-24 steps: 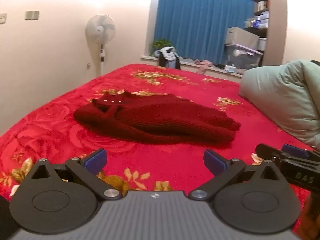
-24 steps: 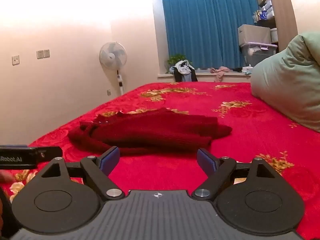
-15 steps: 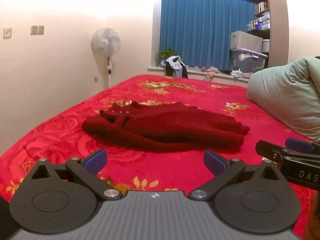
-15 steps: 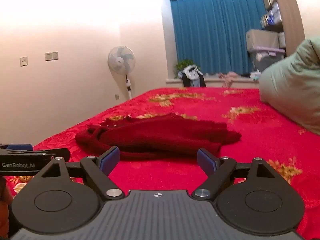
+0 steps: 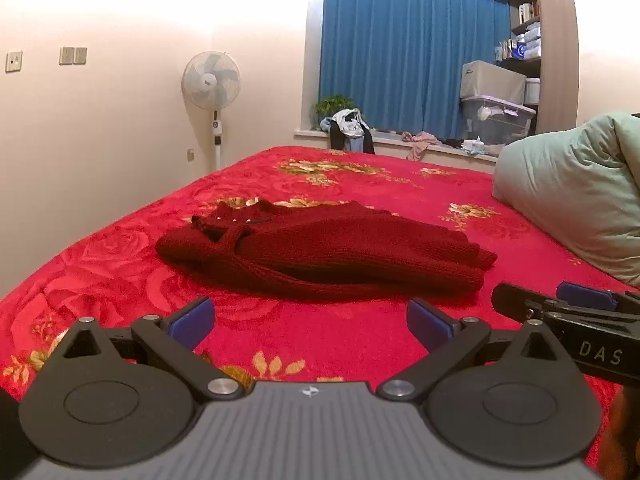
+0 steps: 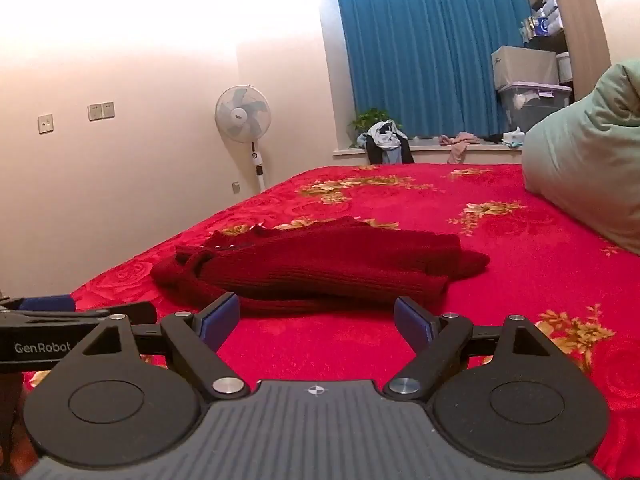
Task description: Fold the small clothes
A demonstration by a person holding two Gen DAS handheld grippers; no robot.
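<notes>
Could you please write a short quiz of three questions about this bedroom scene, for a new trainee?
1. True or false: the dark red knitted sweater lies on the red floral bedspread, and neither gripper touches it.
2. Multiple choice: what stands on the floor by the wall, beyond the far left corner of the bed? A) a white pedestal fan B) a wooden chair C) a floor lamp
3. Fill in the word: the jaws of the left gripper and of the right gripper are both ____.

Key: 1 true. 2 A, the white pedestal fan. 3 open, with nothing between them.
</notes>
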